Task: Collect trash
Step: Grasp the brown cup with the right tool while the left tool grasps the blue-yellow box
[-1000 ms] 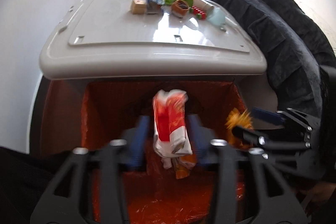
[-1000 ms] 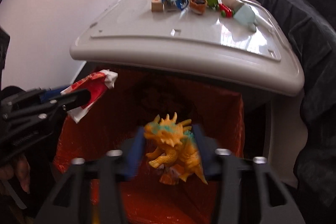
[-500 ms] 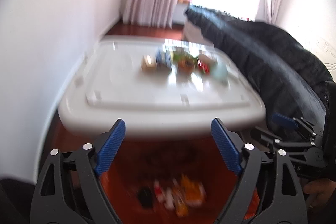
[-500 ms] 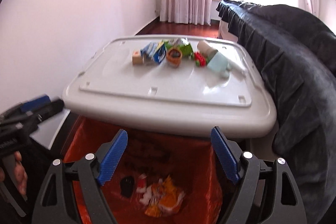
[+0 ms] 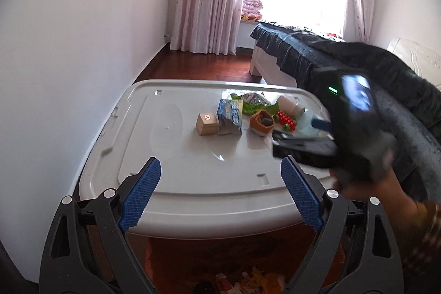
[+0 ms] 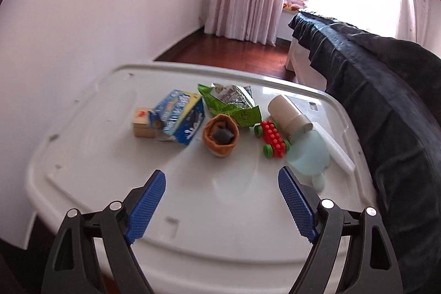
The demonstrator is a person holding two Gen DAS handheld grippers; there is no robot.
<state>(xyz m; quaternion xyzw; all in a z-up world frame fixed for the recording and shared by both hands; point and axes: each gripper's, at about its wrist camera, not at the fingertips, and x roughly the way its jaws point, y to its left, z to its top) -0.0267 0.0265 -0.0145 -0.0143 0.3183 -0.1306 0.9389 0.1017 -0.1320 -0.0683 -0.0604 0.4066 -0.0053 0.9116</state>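
Trash lies on the white lid (image 6: 220, 211): a wooden cube (image 6: 142, 126), a blue carton (image 6: 179, 119), a green wrapper (image 6: 234, 104), an orange pouch (image 6: 220, 138), a red toy car (image 6: 273, 139), a cardboard tube (image 6: 288, 115) and a pale blue cup (image 6: 308, 156). My right gripper (image 6: 222, 172) hovers over the lid's near half, its jaws opening with nothing between them. My left gripper (image 5: 220, 161) is open and empty above the lid's front edge (image 5: 206, 211). Below it, the orange-lined bin (image 5: 171, 261) holds dropped trash (image 5: 248, 280). The right gripper (image 5: 295, 131) shows blurred beside the pouch (image 5: 261, 123).
A bed under a dark blanket (image 6: 386, 101) runs along the right side, close to the lid. A white wall (image 5: 69, 73) borders the left. Pink curtains (image 5: 206, 4) and red wooden floor (image 5: 206, 65) lie beyond.
Both grippers let go of their loads, the red-white wrapper and the yellow toy dinosaur, which now lie in the bin. Both rose from the bin; the right one moved out over the lid.
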